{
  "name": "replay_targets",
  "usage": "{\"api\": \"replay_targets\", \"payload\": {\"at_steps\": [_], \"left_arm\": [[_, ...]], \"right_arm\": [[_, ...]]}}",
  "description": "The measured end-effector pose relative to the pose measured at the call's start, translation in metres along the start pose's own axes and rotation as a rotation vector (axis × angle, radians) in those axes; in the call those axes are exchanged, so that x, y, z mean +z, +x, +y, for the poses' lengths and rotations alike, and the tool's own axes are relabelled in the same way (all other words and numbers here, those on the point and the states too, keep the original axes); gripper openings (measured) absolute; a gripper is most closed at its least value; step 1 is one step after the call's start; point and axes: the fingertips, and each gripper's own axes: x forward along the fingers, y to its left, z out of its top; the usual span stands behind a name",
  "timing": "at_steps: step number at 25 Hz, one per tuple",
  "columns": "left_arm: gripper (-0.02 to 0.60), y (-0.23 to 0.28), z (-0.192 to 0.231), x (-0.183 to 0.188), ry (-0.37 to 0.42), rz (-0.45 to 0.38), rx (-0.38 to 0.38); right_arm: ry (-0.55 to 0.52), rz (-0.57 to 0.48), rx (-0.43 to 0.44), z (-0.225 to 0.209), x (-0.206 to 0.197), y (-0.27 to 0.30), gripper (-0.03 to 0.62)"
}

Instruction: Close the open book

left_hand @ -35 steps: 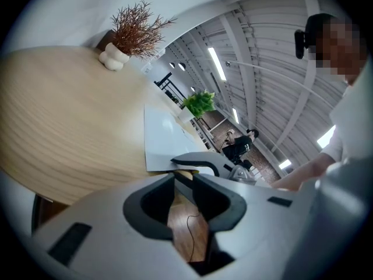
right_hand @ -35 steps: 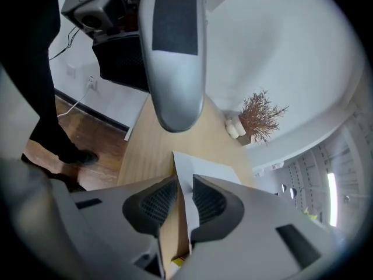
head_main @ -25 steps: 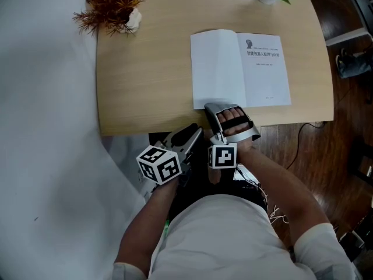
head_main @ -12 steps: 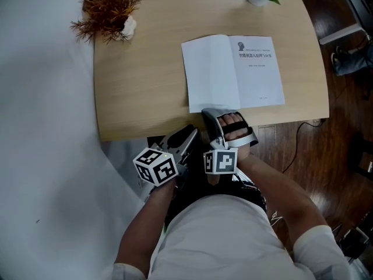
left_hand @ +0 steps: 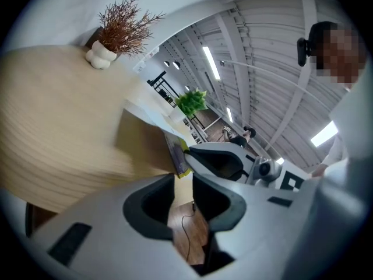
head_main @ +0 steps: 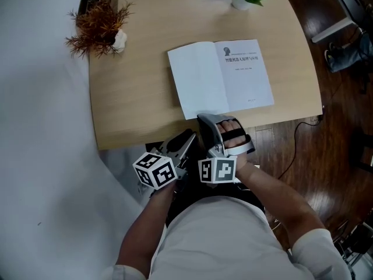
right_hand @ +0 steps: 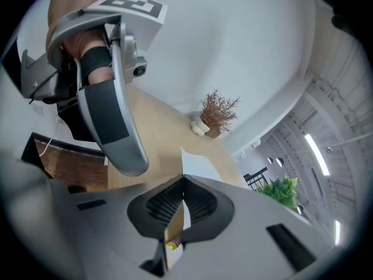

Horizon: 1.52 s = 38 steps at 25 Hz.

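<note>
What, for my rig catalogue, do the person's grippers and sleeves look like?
Both are light grey moulded plastic with dark jaw pads. The left gripper and right gripper each carry a white cube with black square markers. Black straps band the right one's grip. The person wears a white top with pale sleeves.
</note>
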Motion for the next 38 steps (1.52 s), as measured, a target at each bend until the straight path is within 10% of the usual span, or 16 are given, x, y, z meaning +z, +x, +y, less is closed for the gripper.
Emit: {"api": "replay_targets", "payload": {"at_steps": [38], "left_arm": [[0.074, 0.082, -0.063, 0.02, 0.072, 0.05, -0.066]], "right_arm": [[0.451, 0.076, -0.151, -0.089, -0.103, -0.062, 0.003]]}}
